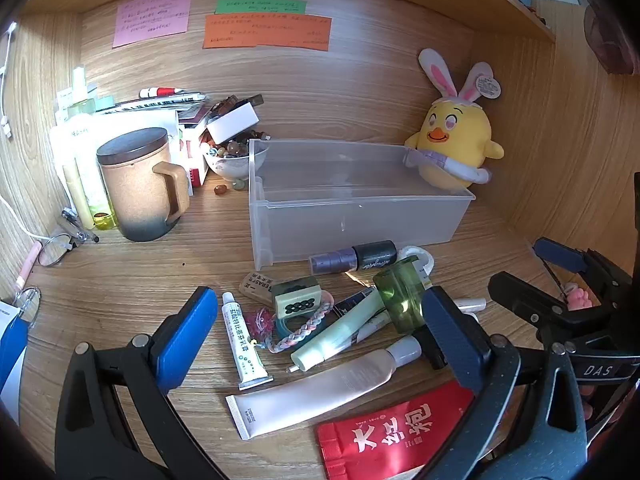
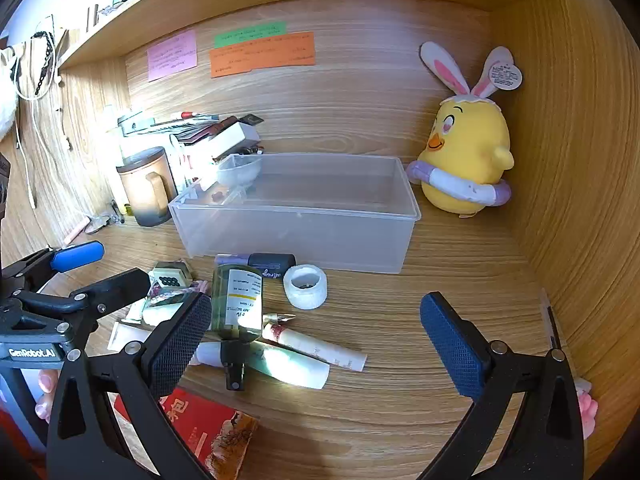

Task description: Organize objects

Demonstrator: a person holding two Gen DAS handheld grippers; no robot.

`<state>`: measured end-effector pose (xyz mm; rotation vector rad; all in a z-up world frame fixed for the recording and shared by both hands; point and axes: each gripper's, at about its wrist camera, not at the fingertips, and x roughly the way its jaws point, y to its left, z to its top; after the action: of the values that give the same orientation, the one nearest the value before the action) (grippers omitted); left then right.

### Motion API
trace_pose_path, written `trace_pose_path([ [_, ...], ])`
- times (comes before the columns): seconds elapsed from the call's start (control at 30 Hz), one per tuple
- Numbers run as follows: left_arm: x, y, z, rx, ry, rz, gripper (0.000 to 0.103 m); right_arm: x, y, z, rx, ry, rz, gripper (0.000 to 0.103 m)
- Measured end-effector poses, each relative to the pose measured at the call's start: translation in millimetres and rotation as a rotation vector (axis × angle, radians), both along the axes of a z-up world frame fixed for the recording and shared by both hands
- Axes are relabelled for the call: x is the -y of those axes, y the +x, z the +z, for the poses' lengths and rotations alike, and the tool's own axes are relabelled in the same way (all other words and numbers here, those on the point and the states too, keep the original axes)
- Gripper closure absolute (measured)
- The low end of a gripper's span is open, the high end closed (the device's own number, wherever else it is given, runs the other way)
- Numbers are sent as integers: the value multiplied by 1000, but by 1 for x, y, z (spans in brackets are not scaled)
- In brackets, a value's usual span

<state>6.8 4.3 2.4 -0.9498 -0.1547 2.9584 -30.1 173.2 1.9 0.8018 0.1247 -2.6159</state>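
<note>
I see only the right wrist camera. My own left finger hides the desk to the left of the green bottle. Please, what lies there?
Observer: A small white tube with green print lies flat there.
Operator: Is anything next to it?
Observer: Yes, a braided bracelet lies just right of it in the left wrist view.
Operator: Is the bowl behind the clear bin empty?
Observer: No, it is heaped with coloured beads.
Operator: Does the left gripper hold something?
Observer: No, it is open and grips nothing.
</note>
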Motion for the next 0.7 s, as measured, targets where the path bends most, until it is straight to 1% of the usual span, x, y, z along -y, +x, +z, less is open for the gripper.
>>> trace_pose_path([
  [0.7,-2,2,0,-2,-16,-3,0,0,-1,0,18,-8,6,0],
])
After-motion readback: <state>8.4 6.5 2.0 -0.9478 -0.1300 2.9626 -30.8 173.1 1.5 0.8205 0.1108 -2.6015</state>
